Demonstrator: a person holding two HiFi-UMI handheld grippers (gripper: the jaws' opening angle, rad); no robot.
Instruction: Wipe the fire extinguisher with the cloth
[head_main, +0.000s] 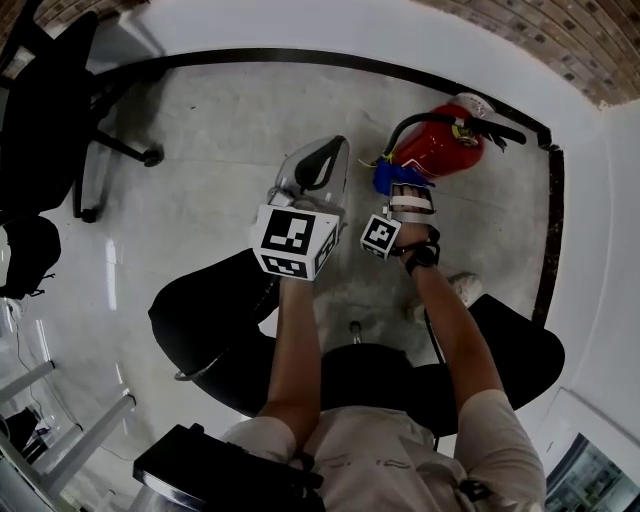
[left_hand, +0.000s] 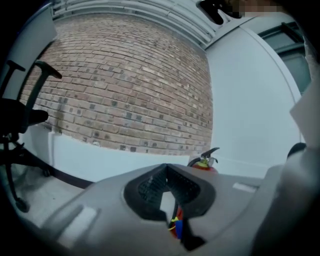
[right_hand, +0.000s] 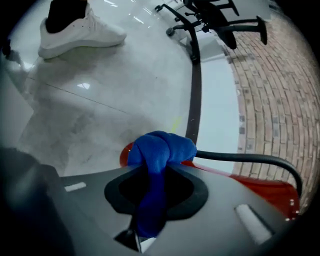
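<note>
Grey floor (head_main: 220, 130), brick wall (head_main: 560, 40), chair (head_main: 55, 90) far left; right gripper (head_main: 405, 200) clamps cloth (right_hand: 159, 150) at fire extinguisher (head_main: 435, 145), left gripper (head_main: 318, 165) closed, empty.

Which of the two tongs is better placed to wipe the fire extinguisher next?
The right tongs. They are shut on the blue cloth, and the cloth is close against the red fire extinguisher. The left tongs are shut, hold nothing and stand apart from it.

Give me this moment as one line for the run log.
step: wipe | right gripper: shut on blue cloth, cloth at fire extinguisher body | left gripper: jaws together, empty, off to the side
</note>
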